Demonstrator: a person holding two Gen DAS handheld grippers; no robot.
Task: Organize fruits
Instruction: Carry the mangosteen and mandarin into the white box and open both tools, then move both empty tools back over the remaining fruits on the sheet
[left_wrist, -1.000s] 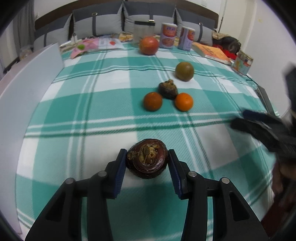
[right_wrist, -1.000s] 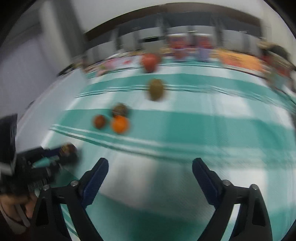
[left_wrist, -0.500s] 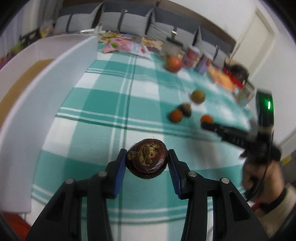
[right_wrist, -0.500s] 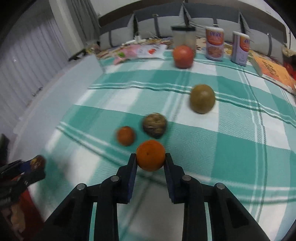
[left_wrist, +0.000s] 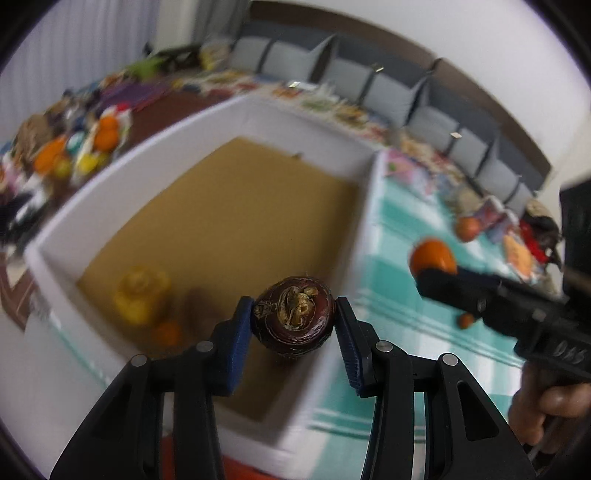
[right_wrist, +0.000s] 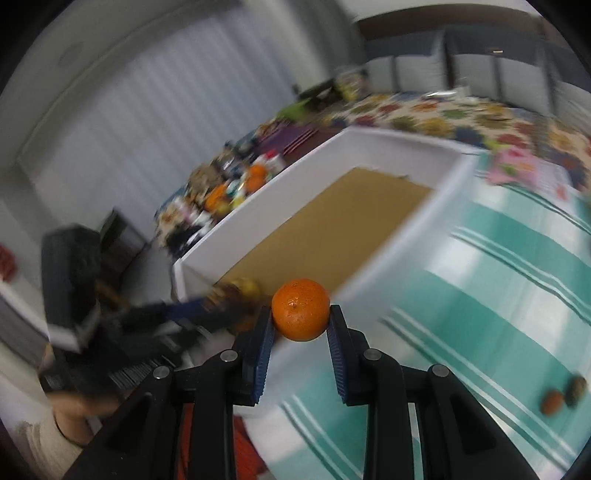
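My left gripper (left_wrist: 294, 324) is shut on a dark maroon mangosteen (left_wrist: 293, 315) and holds it above the near right corner of a white box (left_wrist: 255, 107) with a brown floor. A yellow fruit (left_wrist: 142, 293) and a small orange fruit (left_wrist: 168, 332) lie in the box. My right gripper (right_wrist: 300, 325) is shut on an orange (right_wrist: 300, 309) and holds it near the box's (right_wrist: 399, 142) right wall; it also shows in the left wrist view (left_wrist: 432, 256).
The table has a teal and white checked cloth (right_wrist: 517, 258). Two small fruits (right_wrist: 561, 397) lie on it at the right. A red fruit (left_wrist: 466, 229) and cans stand further back. Cluttered items and oranges (left_wrist: 74, 147) lie left of the box. Grey cushions line the back.
Both grippers swung left from the cloth toward the white box. The left one with the mangosteen is now over the box. The right one lifted the orange off the cloth.
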